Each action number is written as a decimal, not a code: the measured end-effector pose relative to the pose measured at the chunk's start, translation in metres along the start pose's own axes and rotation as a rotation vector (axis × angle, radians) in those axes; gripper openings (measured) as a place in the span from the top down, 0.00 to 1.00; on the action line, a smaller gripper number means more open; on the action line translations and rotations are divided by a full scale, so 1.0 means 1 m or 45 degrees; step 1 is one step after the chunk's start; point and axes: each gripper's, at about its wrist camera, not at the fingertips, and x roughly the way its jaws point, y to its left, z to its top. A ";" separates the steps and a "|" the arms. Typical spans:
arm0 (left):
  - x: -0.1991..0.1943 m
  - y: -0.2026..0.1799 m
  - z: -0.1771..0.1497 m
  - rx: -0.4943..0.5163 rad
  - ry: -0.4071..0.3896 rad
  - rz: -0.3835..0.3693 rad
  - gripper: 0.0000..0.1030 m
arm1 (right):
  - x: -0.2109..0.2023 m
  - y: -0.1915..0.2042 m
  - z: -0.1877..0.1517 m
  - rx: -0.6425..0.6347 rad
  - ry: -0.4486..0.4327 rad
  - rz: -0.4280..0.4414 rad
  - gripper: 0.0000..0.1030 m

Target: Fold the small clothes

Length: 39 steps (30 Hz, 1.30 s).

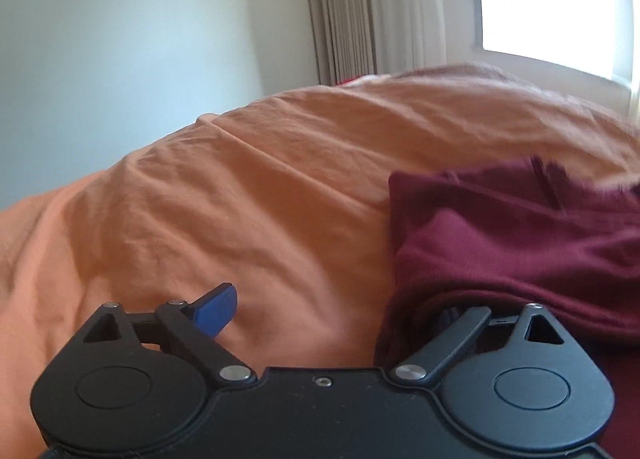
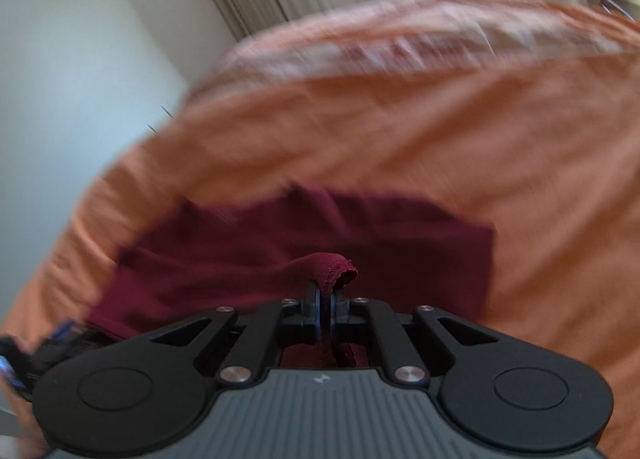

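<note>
On orange bedding (image 1: 240, 187), maroon garment (image 1: 520, 227), right tool (image 2: 329, 301) pinching its hem (left tool (image 1: 332, 311) spread wide).

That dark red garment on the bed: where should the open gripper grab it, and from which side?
Probably the near left edge of the dark red garment, approached low from the bare orange bedcover. The fabric bunches there beside the open left gripper, while the right gripper is pinching another edge.

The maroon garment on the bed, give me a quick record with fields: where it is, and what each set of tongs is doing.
garment: maroon cloth, lying on the orange bedspread
right tongs: shut on a pinched edge of the garment
left tongs: open; blue fingertip over bedspread, other finger hidden under the garment
image quality: right view motion-blurred
</note>
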 end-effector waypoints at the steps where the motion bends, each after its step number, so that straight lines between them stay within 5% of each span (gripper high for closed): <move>1: -0.004 0.001 -0.003 0.038 0.009 0.001 0.09 | 0.013 -0.007 -0.011 0.003 0.033 -0.031 0.95; 4: -0.023 0.008 -0.008 0.116 -0.014 -0.047 0.09 | 0.017 -0.015 -0.035 0.022 0.023 -0.051 0.92; 6: -0.035 0.011 -0.005 0.149 -0.050 -0.067 0.09 | 0.003 -0.015 -0.038 0.033 -0.031 -0.066 0.82; 9: -0.035 0.013 0.007 0.121 0.000 -0.074 0.06 | -0.006 -0.023 -0.032 0.067 -0.037 -0.069 0.77; 13: -0.032 0.014 0.004 0.171 0.028 -0.054 0.06 | 0.003 -0.032 -0.021 0.118 -0.012 -0.030 0.67; 17: -0.051 0.028 -0.009 0.209 -0.003 -0.141 0.03 | 0.009 -0.047 -0.021 0.249 -0.048 0.053 0.64; 19: -0.050 0.034 -0.020 0.250 0.058 -0.147 0.03 | 0.013 -0.046 -0.020 0.243 -0.041 0.107 0.66; 20: -0.048 0.038 -0.024 0.268 0.066 -0.116 0.06 | 0.016 -0.042 -0.019 0.213 -0.026 0.099 0.73; 21: -0.048 0.042 -0.027 0.268 0.058 -0.091 0.07 | 0.019 -0.038 -0.018 0.175 -0.007 0.062 0.90; 22: -0.048 0.045 -0.025 0.253 0.046 -0.077 0.07 | 0.020 -0.033 -0.017 0.130 -0.005 0.018 0.92; 31: -0.028 0.023 0.047 0.074 -0.154 -0.075 0.03 | -0.002 0.001 -0.007 -0.094 -0.214 -0.054 0.96; 34: -0.001 0.003 0.045 0.196 -0.045 -0.026 0.04 | -0.016 0.003 0.002 -0.077 -0.284 -0.050 0.96; 39: 0.015 -0.009 -0.003 0.409 0.078 -0.004 0.08 | 0.010 -0.020 0.005 -0.053 -0.102 -0.170 0.95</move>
